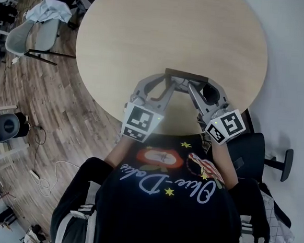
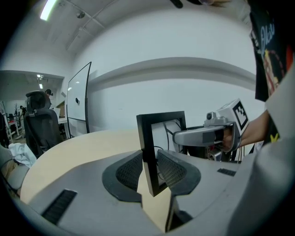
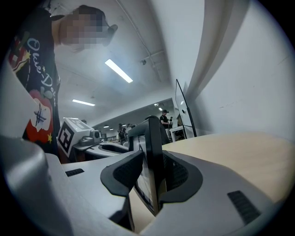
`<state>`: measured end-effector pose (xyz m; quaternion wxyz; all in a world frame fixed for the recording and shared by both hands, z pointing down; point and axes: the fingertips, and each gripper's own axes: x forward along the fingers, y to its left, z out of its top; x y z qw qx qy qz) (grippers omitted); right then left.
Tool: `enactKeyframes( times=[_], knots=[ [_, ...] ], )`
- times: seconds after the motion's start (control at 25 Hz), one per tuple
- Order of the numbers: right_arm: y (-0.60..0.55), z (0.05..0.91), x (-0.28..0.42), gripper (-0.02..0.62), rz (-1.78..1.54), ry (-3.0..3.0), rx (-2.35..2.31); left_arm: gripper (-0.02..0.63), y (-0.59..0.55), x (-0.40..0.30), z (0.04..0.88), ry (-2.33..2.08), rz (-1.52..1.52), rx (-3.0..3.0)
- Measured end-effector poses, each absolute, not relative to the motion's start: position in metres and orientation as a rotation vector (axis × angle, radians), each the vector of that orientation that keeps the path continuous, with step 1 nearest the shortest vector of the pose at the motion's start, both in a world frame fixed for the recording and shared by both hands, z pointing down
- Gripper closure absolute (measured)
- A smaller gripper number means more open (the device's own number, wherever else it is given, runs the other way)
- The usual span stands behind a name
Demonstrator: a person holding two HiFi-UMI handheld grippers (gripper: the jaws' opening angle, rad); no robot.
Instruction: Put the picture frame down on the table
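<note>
A black picture frame [image 1: 186, 75] stands upright on edge over the near part of the round wooden table [image 1: 175, 31]. My left gripper [image 1: 168, 86] is shut on its left side and my right gripper [image 1: 190, 90] on its right side. In the left gripper view the frame [image 2: 148, 133] is pinched between the ribbed pads [image 2: 130, 169], with its lower corner close to the tabletop; whether it touches I cannot tell. The right gripper [image 2: 207, 136] shows beyond it. In the right gripper view the frame [image 3: 153, 138] sits edge-on between the pads [image 3: 123, 173].
The table's near edge [image 1: 156, 130] lies just under both grippers' marker cubes. A grey chair [image 1: 27, 36] with cloth stands at the far left, a black office chair [image 1: 257, 153] at the right. Cables [image 1: 43, 175] lie on the wooden floor.
</note>
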<state>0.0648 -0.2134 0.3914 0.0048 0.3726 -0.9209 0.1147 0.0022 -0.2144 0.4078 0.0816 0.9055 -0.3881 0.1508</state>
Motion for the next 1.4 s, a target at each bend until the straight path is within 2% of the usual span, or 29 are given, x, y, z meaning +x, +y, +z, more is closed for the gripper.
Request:
enactKeyframes(
  times=[1.4],
  knots=[
    [-0.243, 0.462, 0.067, 0.497, 0.635, -2.749, 1.161, 0.509, -0.244, 0.004, 0.478, -1.023, 0.618, 2.614]
  ],
)
